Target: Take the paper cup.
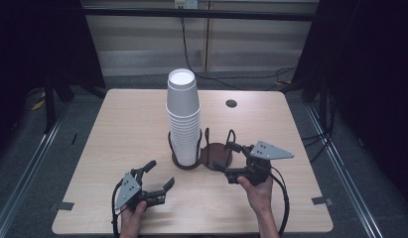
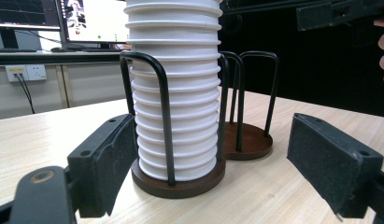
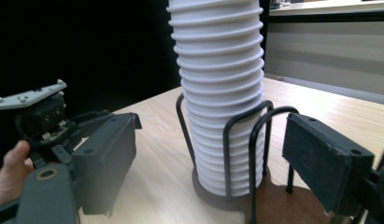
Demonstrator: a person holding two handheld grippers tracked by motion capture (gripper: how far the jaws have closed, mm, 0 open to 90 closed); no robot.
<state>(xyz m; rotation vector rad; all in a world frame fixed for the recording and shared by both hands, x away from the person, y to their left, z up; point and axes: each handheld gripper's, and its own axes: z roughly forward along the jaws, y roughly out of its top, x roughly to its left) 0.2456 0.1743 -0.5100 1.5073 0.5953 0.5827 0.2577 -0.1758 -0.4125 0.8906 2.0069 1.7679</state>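
Observation:
A tall stack of white cups point(image 1: 183, 116) stands in the left ring of a black wire holder point(image 1: 185, 161) with round brown bases. The holder's right ring point(image 1: 217, 154) has nothing in it. My left gripper point(image 1: 161, 174) is open, low on the table in front of and left of the stack. In the left gripper view the cup stack point(image 2: 175, 116) stands ahead between the wide-apart jaws. My right gripper point(image 1: 224, 157) is open at the front of the empty ring. In the right gripper view the stack point(image 3: 222, 102) is straight ahead, and the left gripper point(image 3: 40, 116) shows at the far left.
The wooden table point(image 1: 127, 124) has a small dark round hole point(image 1: 231, 103) at the back right. Cables run on the floor behind. Monitors point(image 2: 87, 18) and a wall socket point(image 2: 26, 72) lie beyond the table in the left gripper view.

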